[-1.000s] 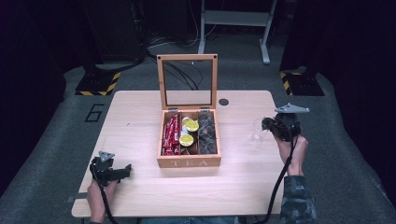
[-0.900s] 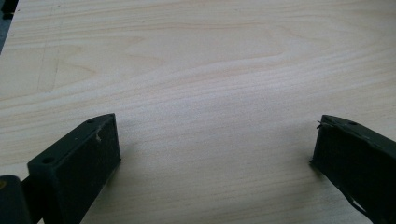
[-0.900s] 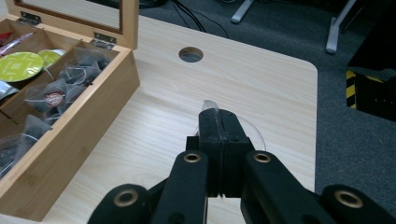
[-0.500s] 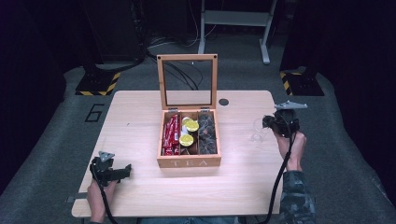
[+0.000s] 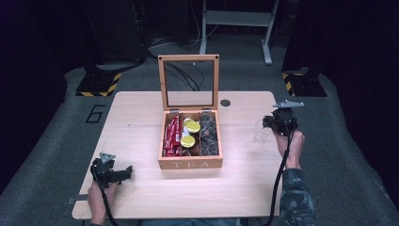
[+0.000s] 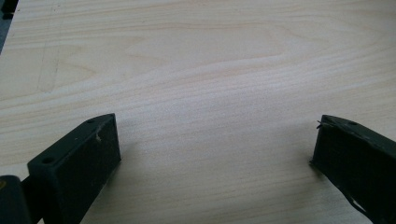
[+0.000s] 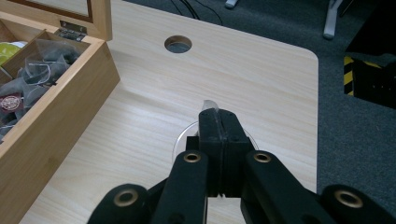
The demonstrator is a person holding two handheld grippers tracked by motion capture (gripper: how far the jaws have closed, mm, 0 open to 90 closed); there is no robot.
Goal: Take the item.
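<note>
An open wooden tea box (image 5: 190, 163) stands mid-table with its glass lid (image 5: 188, 82) upright. It holds red packets (image 5: 171, 136), yellow-topped pods (image 5: 188, 140) and dark tea bags (image 5: 208, 134). Right of the box is a clear glass (image 5: 259, 133), and my right gripper (image 5: 268, 123) is shut on its rim. In the right gripper view the jaws (image 7: 218, 119) are pressed together over the glass (image 7: 182, 135), a clear edge poking out above them. My left gripper (image 5: 126, 170) rests at the front left, open wide (image 6: 215, 140) over bare wood.
A round cable hole (image 5: 225, 102) sits behind the box, also seen as the hole (image 7: 178, 44) in the right gripper view. The box wall (image 7: 60, 107) lies close left of the right gripper. The table's right edge (image 5: 277, 141) is near the hand. Grey floor surrounds the table.
My right gripper has shifted slightly farther back and leftward with the glass. The left gripper has stayed put.
</note>
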